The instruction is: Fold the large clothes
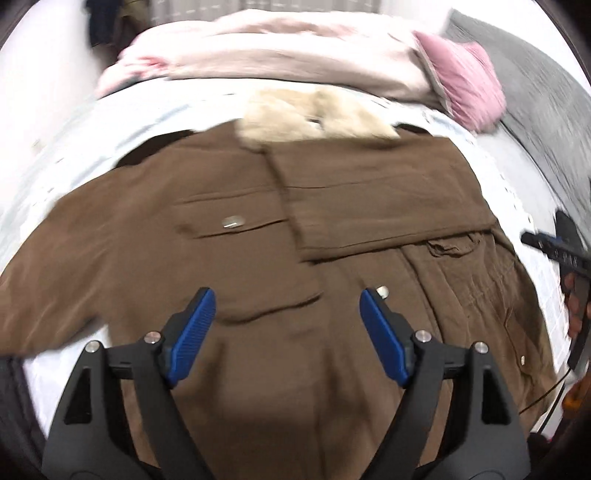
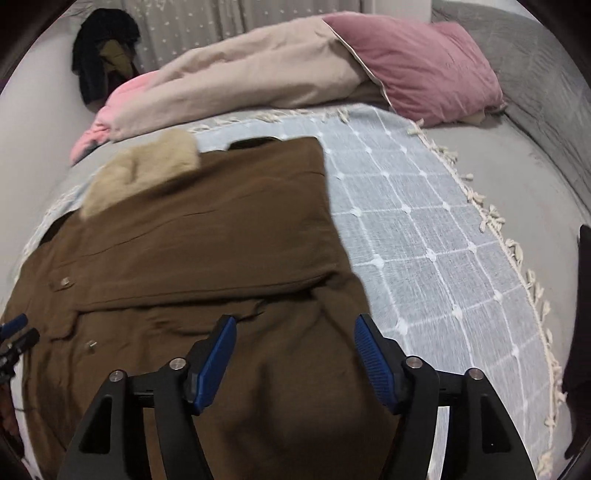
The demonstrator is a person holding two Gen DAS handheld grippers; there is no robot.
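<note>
Brown cloth fills both wrist views: a large brown coat with a pale fur collar lies spread front-up on the bed, over a light blue checked throw with a tasselled fringe. The coat's sleeve on the person's right is already folded across the chest, so that side of the garment ends in a straight edge, seen clearly in the right wrist view. The sleeve on the left side is spread outward and looks not yet folded in.

The left gripper hangs above the lower front of the coat with its blue pads spread wide and nothing between them. The right gripper hovers above the coat's folded right edge, also spread and empty; in the left wrist view it appears only partly at the right margin, in the person's hand.

By my reading, the right-side fold is finished and both grippers are free between folds. The next move likely calls for taking the left sleeve at cuff and shoulder and carrying it across the chest to match, then bringing the hem up toward the collar. The fabric looks thick and soft, so a pinch on a single layer may slip.

Beyond the coat, a beige duvet and a pink pillow are heaped at the head of the bed, with a grey cover at the right, dark clothes by the wall, and a dotted curtain behind.
</note>
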